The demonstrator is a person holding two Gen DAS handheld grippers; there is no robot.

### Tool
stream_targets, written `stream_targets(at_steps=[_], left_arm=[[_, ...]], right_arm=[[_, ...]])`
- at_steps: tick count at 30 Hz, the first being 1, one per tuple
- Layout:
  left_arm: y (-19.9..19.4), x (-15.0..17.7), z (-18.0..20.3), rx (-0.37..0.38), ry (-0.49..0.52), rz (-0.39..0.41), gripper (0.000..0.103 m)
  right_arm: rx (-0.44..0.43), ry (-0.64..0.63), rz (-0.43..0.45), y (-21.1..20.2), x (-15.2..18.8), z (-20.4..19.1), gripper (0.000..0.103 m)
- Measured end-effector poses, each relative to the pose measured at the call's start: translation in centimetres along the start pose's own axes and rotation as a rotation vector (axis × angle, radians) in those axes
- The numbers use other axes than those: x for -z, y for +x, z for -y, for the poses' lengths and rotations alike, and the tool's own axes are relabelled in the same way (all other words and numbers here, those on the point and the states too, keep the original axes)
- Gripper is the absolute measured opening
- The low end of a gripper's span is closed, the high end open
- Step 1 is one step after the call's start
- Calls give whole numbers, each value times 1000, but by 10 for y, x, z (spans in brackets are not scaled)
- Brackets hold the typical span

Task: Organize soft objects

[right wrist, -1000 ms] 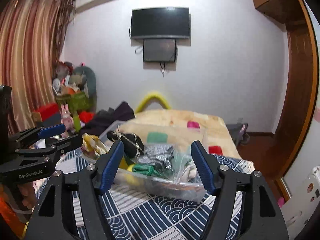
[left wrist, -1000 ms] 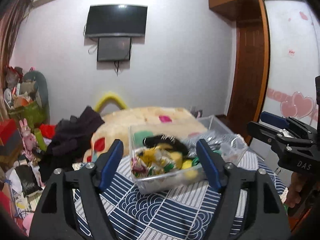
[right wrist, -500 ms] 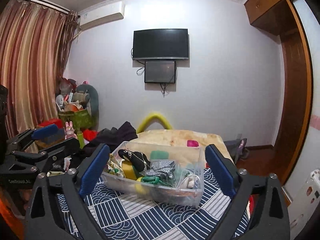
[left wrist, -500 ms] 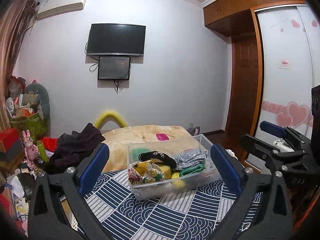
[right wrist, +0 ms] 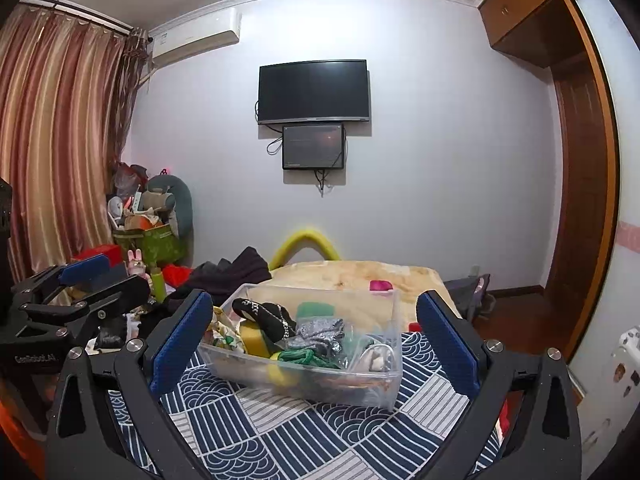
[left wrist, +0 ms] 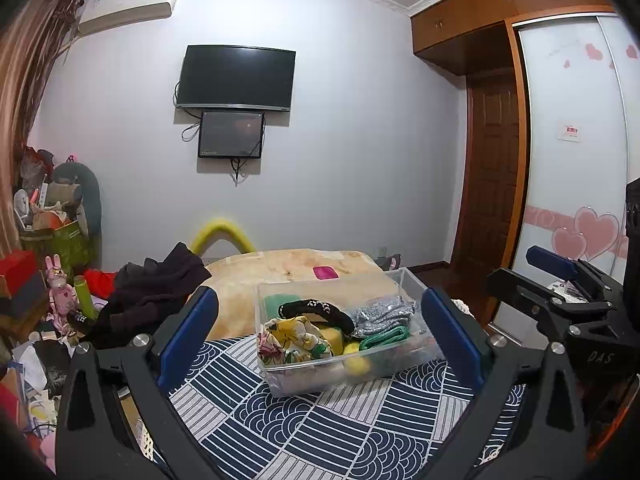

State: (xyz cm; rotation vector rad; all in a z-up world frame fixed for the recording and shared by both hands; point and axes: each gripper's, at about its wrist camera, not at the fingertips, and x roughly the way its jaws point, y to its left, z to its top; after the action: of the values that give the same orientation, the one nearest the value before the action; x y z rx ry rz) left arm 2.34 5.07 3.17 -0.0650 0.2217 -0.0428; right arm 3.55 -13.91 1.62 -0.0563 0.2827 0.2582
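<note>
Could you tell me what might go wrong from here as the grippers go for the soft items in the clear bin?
The items are piled together in the clear bin: pulling the black headband could drag the floral fabric out too. The bin sits on a soft patterned cover, so a push may slide it. The left gripper and right gripper, jaws wide open, face the same bin and might collide.

Both tongs (left wrist: pixel 320 338) (right wrist: pixel 314 334) spread wide, empty
</note>
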Motion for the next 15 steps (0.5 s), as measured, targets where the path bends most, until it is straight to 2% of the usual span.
stream_targets(at_steps=[15], left_arm=[[0, 0, 0, 1, 1, -1, 103]], right_arm=[[0, 3, 5, -4, -2, 1, 102]])
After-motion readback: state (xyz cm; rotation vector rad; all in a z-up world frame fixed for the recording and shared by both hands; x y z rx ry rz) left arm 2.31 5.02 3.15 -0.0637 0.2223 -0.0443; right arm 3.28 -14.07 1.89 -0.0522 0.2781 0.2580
